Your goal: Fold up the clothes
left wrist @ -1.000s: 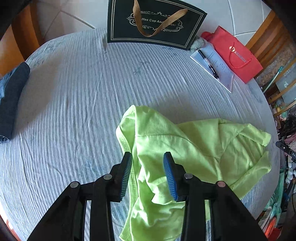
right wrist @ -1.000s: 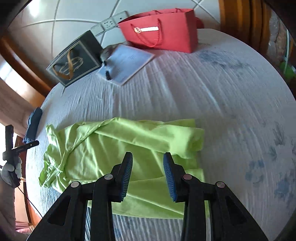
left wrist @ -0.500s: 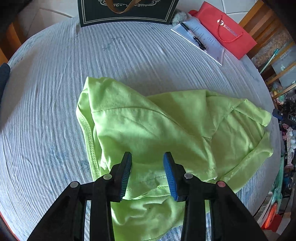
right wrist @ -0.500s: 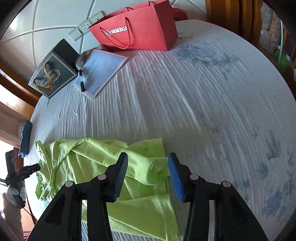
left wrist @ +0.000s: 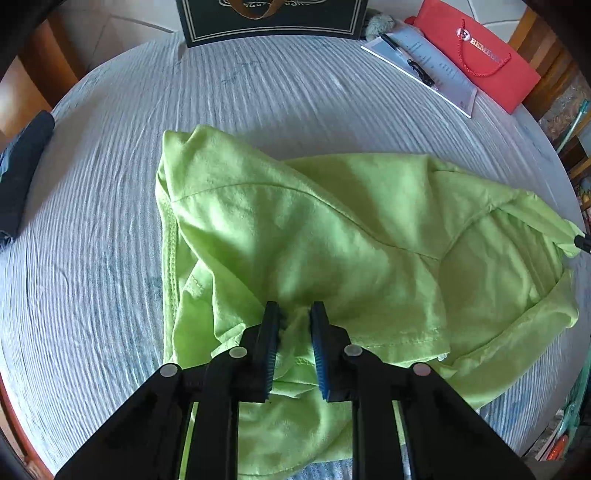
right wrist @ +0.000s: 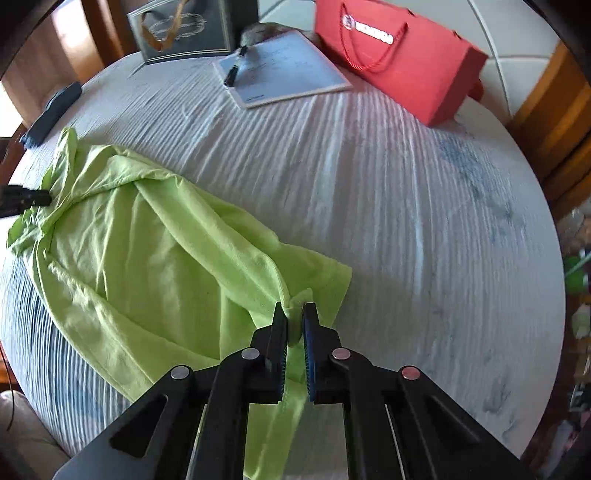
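A lime green T-shirt (left wrist: 314, 229) lies crumpled on the round table with a white ribbed cloth (left wrist: 96, 229). It also shows in the right wrist view (right wrist: 147, 258). My left gripper (left wrist: 293, 317) is shut on a bunch of the shirt's fabric near its lower hem. My right gripper (right wrist: 294, 314) is shut on a fold at the shirt's right end. The left gripper's tip (right wrist: 26, 199) shows at the far left of the right wrist view, at the shirt's other end.
A dark gift bag (left wrist: 269, 18), a red paper bag (left wrist: 484, 55) and a booklet with a pen (left wrist: 421, 70) stand at the table's far side. A folded dark garment (left wrist: 22, 170) lies at the left edge. Wooden chairs ring the table.
Both grippers were open above the shirt; each has now closed on a bunch of its fabric. The shirt has been pulled and spread a little between them.
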Action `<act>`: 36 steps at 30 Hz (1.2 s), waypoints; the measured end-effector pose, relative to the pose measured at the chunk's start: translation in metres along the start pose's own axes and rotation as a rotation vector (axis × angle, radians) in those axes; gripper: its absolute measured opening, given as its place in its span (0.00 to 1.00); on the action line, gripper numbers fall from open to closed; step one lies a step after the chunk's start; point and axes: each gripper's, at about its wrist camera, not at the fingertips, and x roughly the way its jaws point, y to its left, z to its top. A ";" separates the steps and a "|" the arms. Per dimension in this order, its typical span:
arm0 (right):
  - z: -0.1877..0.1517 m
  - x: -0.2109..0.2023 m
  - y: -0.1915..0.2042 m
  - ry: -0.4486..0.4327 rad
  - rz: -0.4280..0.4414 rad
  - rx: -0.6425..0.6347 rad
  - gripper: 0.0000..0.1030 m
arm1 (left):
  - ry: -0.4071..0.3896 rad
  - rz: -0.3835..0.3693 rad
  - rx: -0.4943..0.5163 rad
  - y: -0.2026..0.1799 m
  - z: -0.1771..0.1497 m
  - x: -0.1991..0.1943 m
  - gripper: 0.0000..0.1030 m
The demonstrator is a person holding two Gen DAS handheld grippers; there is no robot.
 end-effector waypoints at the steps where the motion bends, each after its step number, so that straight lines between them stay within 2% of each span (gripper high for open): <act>1: -0.007 -0.009 0.001 -0.019 0.011 -0.041 0.07 | -0.024 -0.008 -0.015 -0.006 -0.003 -0.009 0.16; 2: -0.013 -0.019 0.002 -0.039 0.022 -0.083 0.08 | -0.048 -0.016 -0.029 -0.012 -0.005 -0.019 0.17; 4: -0.026 -0.023 0.000 -0.039 0.042 -0.108 0.25 | -0.077 -0.059 -0.033 -0.033 -0.008 -0.032 0.28; 5: -0.031 -0.022 -0.003 -0.030 0.049 -0.105 0.34 | -0.092 -0.073 -0.008 -0.048 -0.008 -0.036 0.43; 6: -0.035 -0.022 -0.006 -0.022 0.057 -0.102 0.34 | -0.108 -0.084 0.027 -0.064 -0.008 -0.038 0.50; 9: -0.041 -0.023 -0.015 -0.049 0.080 -0.056 0.34 | -0.112 -0.070 0.142 -0.112 -0.001 -0.031 0.50; 14: -0.045 -0.029 -0.010 -0.080 0.101 -0.006 0.34 | -0.093 0.005 0.273 -0.142 0.010 -0.002 0.50; 19: -0.050 -0.024 0.003 -0.067 0.095 0.016 0.34 | -0.080 0.041 0.323 -0.133 0.017 0.016 0.50; 25: -0.054 -0.010 0.013 -0.021 0.074 0.032 0.34 | -0.051 0.006 0.328 -0.120 0.023 0.031 0.50; 26: -0.053 -0.006 0.014 -0.015 0.069 0.036 0.35 | -0.049 -0.003 0.326 -0.118 0.024 0.033 0.49; 28: -0.050 0.002 0.015 -0.002 0.055 0.040 0.36 | -0.059 -0.010 0.331 -0.116 0.025 0.033 0.35; 29: -0.049 0.006 0.016 0.007 0.042 0.037 0.36 | -0.061 0.001 0.336 -0.114 0.026 0.032 0.10; 30: -0.047 0.011 0.017 0.017 0.026 0.033 0.34 | -0.062 0.018 0.342 -0.113 0.027 0.032 0.03; 31: -0.045 0.013 0.017 0.027 0.009 0.027 0.27 | -0.062 0.010 0.336 -0.110 0.029 0.030 0.03; 32: -0.042 0.016 0.016 0.037 -0.008 0.021 0.08 | -0.071 0.007 0.330 -0.107 0.030 0.025 0.02; 36: -0.034 -0.007 0.003 -0.044 -0.069 0.046 0.06 | -0.131 -0.001 0.309 -0.093 0.027 -0.002 0.02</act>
